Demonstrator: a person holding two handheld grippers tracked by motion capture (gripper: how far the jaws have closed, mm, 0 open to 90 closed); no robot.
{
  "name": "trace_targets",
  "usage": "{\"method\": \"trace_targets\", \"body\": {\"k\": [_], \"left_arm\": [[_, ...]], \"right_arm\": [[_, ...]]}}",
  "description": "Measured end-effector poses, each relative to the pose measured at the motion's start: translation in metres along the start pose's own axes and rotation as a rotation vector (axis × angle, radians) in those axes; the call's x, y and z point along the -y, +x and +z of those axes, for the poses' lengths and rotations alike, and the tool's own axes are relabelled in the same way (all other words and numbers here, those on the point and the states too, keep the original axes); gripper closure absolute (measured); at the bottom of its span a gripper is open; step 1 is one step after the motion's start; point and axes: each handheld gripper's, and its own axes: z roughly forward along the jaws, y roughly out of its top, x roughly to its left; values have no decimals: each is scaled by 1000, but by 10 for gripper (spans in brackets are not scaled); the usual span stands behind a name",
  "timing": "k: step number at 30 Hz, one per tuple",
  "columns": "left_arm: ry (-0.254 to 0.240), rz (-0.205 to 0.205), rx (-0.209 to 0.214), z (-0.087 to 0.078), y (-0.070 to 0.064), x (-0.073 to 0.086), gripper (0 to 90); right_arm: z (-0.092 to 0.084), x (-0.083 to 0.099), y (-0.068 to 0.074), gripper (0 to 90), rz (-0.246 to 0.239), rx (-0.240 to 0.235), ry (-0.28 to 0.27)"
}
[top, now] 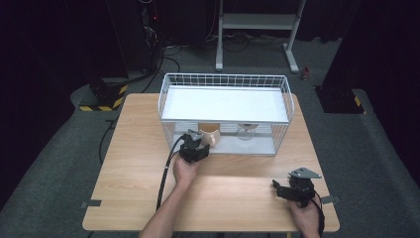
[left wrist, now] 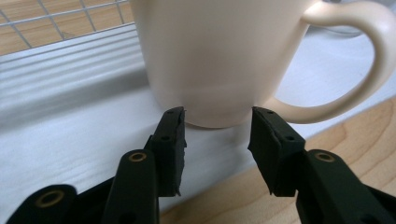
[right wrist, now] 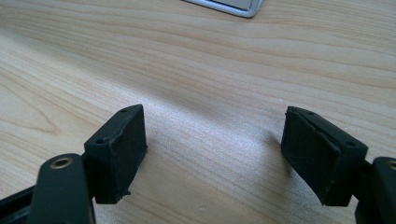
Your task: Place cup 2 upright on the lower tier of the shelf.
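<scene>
One cream mug (left wrist: 219, 56) is the thing in hand — glazed ceramic by the look of it, so likely stiff, fairly heavy, smooth enough to slip and apt to chip if knocked. It stands upright on the white lower shelf (left wrist: 70, 121) of the wire rack (top: 225, 79), near the front edge, handle to the right in the left gripper view. The left gripper (left wrist: 217, 126) has its jaws at the mug's base, one on each side, narrowed about it; whether the pads press I cannot tell. A higher hold on the body would seem steadier. The right gripper (right wrist: 215, 154) rests wide open and empty on the counter (right wrist: 210, 60) — near right.
</scene>
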Motion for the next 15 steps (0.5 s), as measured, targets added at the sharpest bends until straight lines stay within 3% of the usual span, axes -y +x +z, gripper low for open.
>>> {"method": "trace_targets", "body": {"k": [6,7,12,15], "left_arm": [[2,-11,7,4,3,1,625],[3,-23,23,5,2,1,628],[2,-10,17,7,3,1,638],[2,-41,17,8,5,2,648]], "right_arm": [[0,0,0,221,2,0,0],[0,0,0,221,2,0,0],[0,0,0,221,2,0,0],[0,0,0,221,2,1,0]]}}
